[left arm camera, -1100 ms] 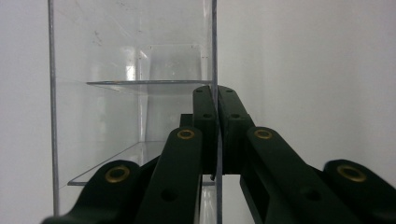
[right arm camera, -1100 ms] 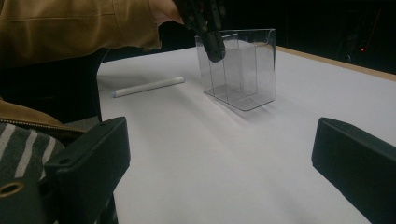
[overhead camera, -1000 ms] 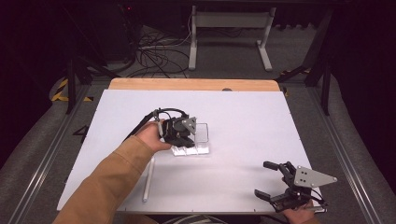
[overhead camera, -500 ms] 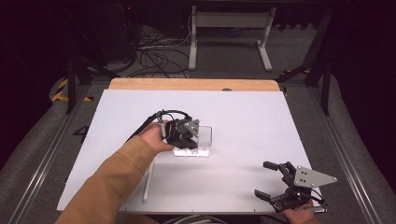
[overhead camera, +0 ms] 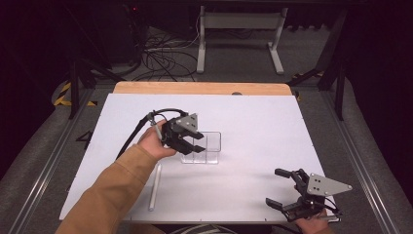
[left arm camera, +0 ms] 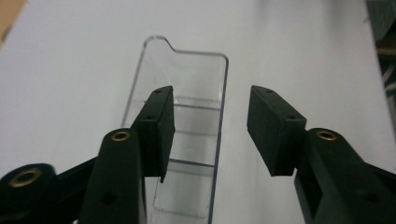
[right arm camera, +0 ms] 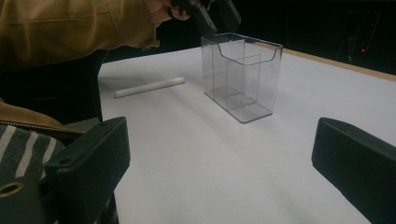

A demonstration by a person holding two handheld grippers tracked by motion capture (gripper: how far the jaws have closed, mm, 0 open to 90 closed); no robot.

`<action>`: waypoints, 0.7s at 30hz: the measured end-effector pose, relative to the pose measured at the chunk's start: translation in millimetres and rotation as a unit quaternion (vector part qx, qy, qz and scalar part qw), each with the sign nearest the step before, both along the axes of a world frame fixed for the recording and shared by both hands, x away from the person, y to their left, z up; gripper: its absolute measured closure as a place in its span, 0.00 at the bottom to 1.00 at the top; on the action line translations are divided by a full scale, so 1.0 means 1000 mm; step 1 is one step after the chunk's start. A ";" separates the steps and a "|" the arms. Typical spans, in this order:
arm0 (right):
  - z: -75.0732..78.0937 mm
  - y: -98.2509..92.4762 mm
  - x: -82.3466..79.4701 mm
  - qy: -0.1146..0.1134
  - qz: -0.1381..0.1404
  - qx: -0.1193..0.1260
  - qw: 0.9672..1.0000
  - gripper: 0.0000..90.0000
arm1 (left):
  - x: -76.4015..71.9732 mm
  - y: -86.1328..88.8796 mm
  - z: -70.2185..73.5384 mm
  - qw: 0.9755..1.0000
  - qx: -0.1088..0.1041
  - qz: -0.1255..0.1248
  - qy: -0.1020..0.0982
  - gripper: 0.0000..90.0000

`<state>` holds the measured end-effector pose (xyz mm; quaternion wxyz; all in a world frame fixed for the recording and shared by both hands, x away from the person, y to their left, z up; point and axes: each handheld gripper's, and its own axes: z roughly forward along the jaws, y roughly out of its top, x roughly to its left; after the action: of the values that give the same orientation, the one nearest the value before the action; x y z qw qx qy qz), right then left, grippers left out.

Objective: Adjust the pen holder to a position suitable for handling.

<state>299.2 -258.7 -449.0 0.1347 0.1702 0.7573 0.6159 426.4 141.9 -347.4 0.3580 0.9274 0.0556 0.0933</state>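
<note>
— Any brand or writing to read?
— None legible. The clear plastic box (overhead camera: 202, 147) stands upright mid-bench (overhead camera: 253, 122), plain and divided inside.
— And the left hand-held gripper (overhead camera: 195, 141)?
— Spread, above the box's near end; in its own view one jaw sits over the compartments, the other outside the wall.
— The right hand-held gripper (overhead camera: 281, 187)?
— Spread too, holding nothing, well apart at the bench's near right edge. A white tube (overhead camera: 155, 186) lies near the sleeve (overhead camera: 104, 195).

White table (overhead camera: 253, 117), wooden far edge (overhead camera: 202, 88); beyond it, a metal stand (overhead camera: 238, 29), perhaps tangled cables (overhead camera: 160, 56).
</note>
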 end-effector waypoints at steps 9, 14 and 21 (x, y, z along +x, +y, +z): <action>0.000 0.001 0.001 0.000 -0.004 -0.002 1.000 0.05 | -0.017 0.029 0.017 0.993 -0.101 0.063 0.003 0.29; 0.000 0.001 0.001 -0.001 -0.005 -0.002 1.000 0.05 | -0.022 0.037 0.021 0.989 -0.125 0.083 0.009 0.17; 0.000 0.001 0.001 -0.001 -0.007 -0.003 1.000 0.05 | -0.029 0.046 0.025 0.984 -0.152 0.090 0.010 0.14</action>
<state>300.3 -257.8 -449.2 0.1397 0.1744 0.7577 0.6131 397.4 188.3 -322.8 0.4841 0.8544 0.1559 0.1066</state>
